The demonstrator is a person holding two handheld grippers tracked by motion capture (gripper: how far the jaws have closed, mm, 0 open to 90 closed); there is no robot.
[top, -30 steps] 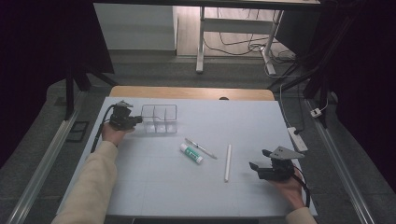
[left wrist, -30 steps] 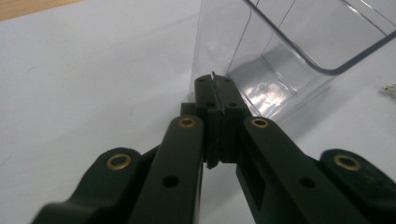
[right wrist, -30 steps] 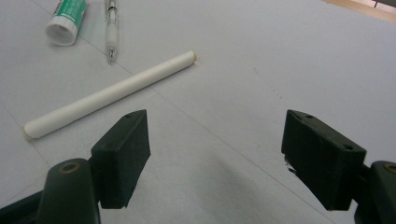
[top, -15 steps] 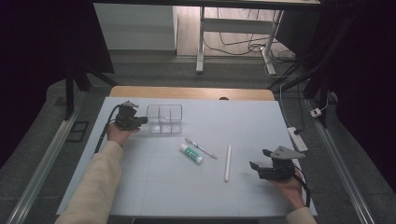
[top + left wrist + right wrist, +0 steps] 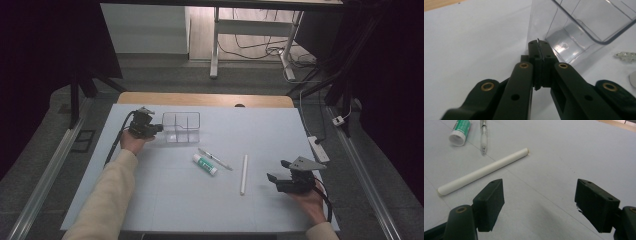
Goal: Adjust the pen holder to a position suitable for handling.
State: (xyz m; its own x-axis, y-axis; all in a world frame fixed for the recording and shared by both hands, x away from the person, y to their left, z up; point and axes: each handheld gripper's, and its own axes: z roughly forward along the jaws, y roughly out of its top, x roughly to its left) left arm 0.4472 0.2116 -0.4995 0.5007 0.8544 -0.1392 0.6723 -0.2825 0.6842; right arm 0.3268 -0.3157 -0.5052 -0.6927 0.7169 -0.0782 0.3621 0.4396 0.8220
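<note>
The left tongs (image 5: 539, 50) are clamped on the thin clear wall of the plastic organizer box (image 5: 584, 22): in the left gripper view the two black jaws stand pressed together with the wall's edge pinched between the pads. In the high view these left tongs (image 5: 159, 128) point level toward the right, at the left end of the plastic organizer box (image 5: 182, 127), which stands on the far left part of the desk (image 5: 150, 200). The left hand (image 5: 131, 142) grips the tool from below, its cream-sleeved forearm reaching in from the bottom edge.

The right tongs (image 5: 539, 205) stand wide apart with nothing between the jaws, only bare desk beneath them. In the high view the right tongs (image 5: 278, 171) point left, low over the near right part of the desk, held by the right hand (image 5: 307, 200).

Just ahead of the right tongs lies a white paper stick (image 5: 482, 171), apart from them. Beyond it lie a clear pen (image 5: 483, 135) and a glue stick (image 5: 460, 131) with a green label. These three lie near the middle of the desk, between the two tools and near the box without touching it.
</note>
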